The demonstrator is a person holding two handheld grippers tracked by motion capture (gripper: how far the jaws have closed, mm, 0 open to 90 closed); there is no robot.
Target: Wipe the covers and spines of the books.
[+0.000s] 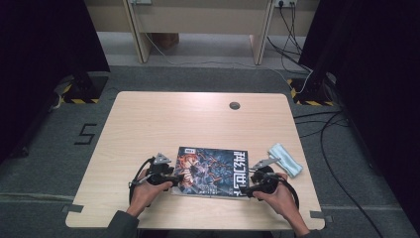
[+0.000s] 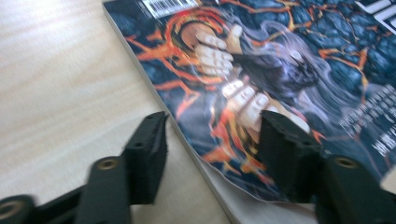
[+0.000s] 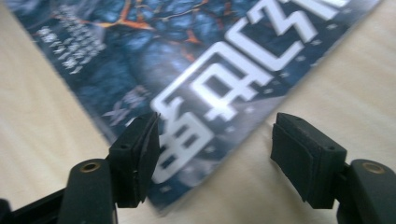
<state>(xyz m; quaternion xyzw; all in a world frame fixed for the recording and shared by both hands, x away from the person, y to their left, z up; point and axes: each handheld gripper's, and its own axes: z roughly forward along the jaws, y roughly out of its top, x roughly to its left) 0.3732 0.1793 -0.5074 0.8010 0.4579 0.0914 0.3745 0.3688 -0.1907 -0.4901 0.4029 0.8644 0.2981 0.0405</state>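
Two hand-held grippers, one at each near corner of a book.

Item 1: left hand-held gripper [image 2: 212, 154]. Jaws apart, astride the book's [image 2: 280, 70] near-left corner; one pad sits over the cover, the other over bare desk [image 2: 56, 93] beside the page edge. Neither pad presses on anything. The cover corner curls up slightly between them, likely the reason the gripper sits here: a lifted corner gives a jaw something to get under. In the high view this gripper [image 1: 173, 177] lies against the book's left edge.

Item 2: right hand-held gripper [image 3: 215, 149]. Jaws apart, nothing clamped. One pad rests at the near edge of the cover beside the white lettering; the other stands off over bare wood. In the high view it [image 1: 251, 184] sits at the book's near-right corner, probably to steady that side while the other works.

Item 3: book [image 1: 210, 171]. Closed, flat, cover up, near the front edge of the desk [image 1: 148, 124], between both hands, within easy reach.

Item 4: cloth [image 1: 286, 158]. Folded, pale, just right of the book, apart from it, untouched.

Item 5: grommet [image 1: 235, 105]. Far side, well apart from the work.
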